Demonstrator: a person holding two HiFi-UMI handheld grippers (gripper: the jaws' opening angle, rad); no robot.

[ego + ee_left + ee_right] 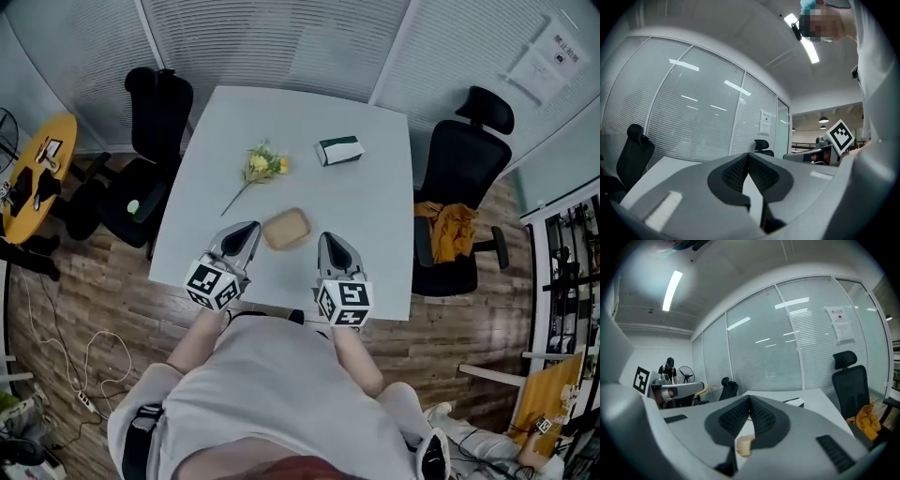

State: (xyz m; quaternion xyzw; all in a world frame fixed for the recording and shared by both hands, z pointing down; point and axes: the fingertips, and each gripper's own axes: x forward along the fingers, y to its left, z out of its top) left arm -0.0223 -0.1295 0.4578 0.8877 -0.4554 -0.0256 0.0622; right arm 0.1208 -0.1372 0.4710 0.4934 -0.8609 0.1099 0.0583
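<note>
The left gripper [248, 228] and the right gripper [330, 239] lay side by side over the near edge of a white table [375, 216], both pointing away from the person. In the left gripper view the jaws of the left gripper [749, 154] met at the tips with nothing between them. The right gripper [750, 397] was likewise closed and empty, its ribbed pads touching at the front.

A tan box [286, 229] sat on the table between the two grippers, just beside each tip and touching neither. A sliver of it showed low behind the right jaws [745, 446]. It looked lidded, though the head view was too small to be sure, so its contents could not be told.

Beyond the left gripper lay a yellow flower [262, 166], its stem slanting back toward that gripper. Beyond the right gripper, well apart, lay a green-and-white carton [339, 150], closed, its print too small to read.

To the right of the right gripper, off the table, stood a black chair [464, 159] with an orange cloth [448, 230] on its seat. A paper notice [840, 324] hung on the glass wall ahead; its writing was not legible.
</note>
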